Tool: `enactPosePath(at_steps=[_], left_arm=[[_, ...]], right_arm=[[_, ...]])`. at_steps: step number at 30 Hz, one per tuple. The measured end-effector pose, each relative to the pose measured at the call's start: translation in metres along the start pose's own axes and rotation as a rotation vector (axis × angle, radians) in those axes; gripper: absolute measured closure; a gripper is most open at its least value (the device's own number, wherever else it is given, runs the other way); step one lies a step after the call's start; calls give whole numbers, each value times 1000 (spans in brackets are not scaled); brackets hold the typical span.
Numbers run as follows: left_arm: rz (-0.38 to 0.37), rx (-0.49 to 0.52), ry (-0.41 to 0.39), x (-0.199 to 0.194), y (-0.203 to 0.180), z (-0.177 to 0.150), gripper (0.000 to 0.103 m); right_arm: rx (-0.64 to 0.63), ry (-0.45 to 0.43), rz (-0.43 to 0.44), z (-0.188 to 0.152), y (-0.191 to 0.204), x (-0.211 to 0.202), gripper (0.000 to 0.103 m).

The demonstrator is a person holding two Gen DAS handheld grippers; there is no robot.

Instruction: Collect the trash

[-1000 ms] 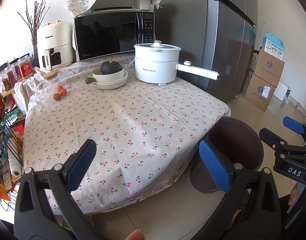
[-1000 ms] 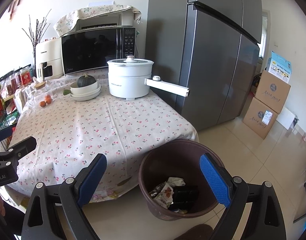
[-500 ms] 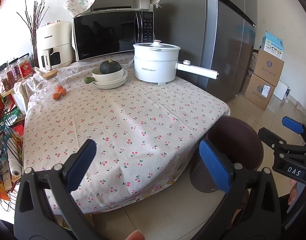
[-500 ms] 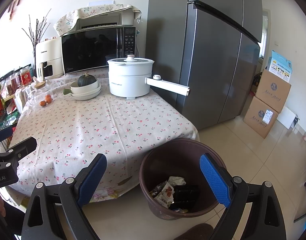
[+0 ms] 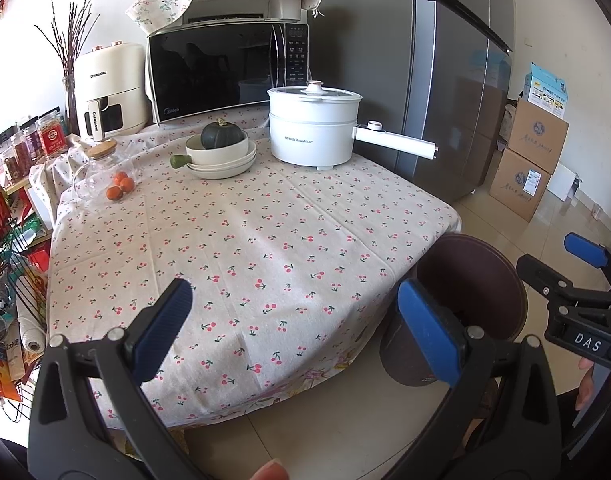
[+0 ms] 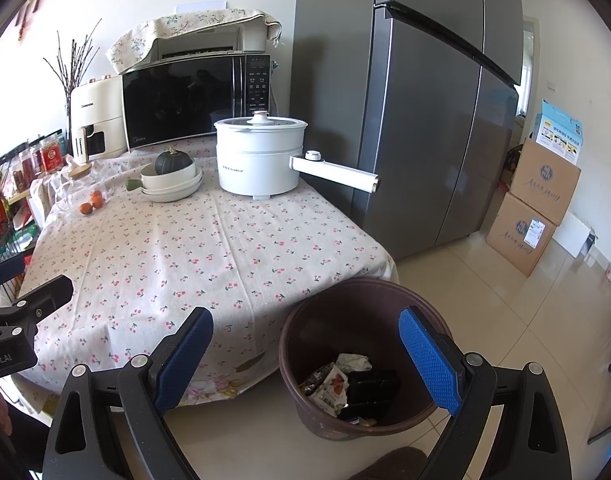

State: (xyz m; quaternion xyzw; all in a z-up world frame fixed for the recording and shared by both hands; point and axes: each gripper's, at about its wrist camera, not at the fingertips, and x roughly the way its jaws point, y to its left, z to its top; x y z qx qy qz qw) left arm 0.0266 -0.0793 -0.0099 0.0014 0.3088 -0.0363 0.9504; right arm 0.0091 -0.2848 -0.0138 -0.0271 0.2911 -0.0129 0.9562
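Right wrist: brown bin point(image 6: 305, 364) holding wrappers point(image 6: 329, 390), squash point(image 6: 173, 162) in bowl point(image 6: 171, 180), both grippers' fingers wide, empty

Both wrist views look forward and slightly down from the counter's point(image 5: 265, 232) near edge; the right one (set further right) looks into the bin point(image 6: 357, 320).

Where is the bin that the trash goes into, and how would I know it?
Find the tall grey fridge, then the table with the cherry cloth beside it. On the floor by the table's near corner stands the bin, a round, dark brown bucket. Unlike the cardboard boxes nearby, it is open-topped, with wrappers inside.
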Motion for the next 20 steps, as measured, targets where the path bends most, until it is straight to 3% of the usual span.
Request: enactPosePath(at_steps=[20], left_arm=[[-36,12,18,0,-2,2,1]], right_arm=[[7,-2,-3,2,-1,-1,7]])
